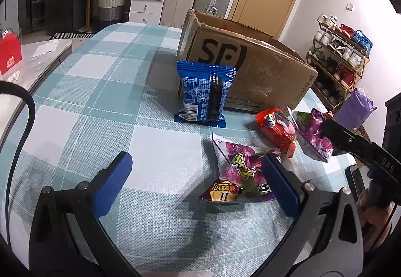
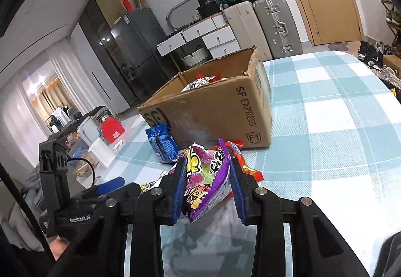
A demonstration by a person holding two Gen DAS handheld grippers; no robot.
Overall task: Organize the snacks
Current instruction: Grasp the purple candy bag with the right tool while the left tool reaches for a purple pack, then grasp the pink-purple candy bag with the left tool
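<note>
In the right wrist view my right gripper [image 2: 208, 189] is shut on a purple candy bag [image 2: 205, 176], held above the checked tablecloth [image 2: 325, 126]. From the left wrist view that same bag [image 1: 310, 129] hangs in the right gripper [image 1: 325, 138] at the right. My left gripper [image 1: 198, 184] is open over the cloth. A second purple candy bag [image 1: 238, 176] lies beside its right finger [image 1: 280, 186]. A red packet [image 1: 275, 131] lies further back. A blue packet [image 1: 203, 94] stands against the open cardboard box [image 1: 250, 64]. Snacks [image 2: 200, 81] show inside the box [image 2: 213, 106].
A shoe rack [image 1: 335, 59] and a purple paper bag [image 1: 356, 109] stand past the table's right edge. A red gift box [image 1: 8, 56] sits on a side surface at the left. Suitcases [image 2: 275, 24] and white drawers [image 2: 215, 39] line the far wall.
</note>
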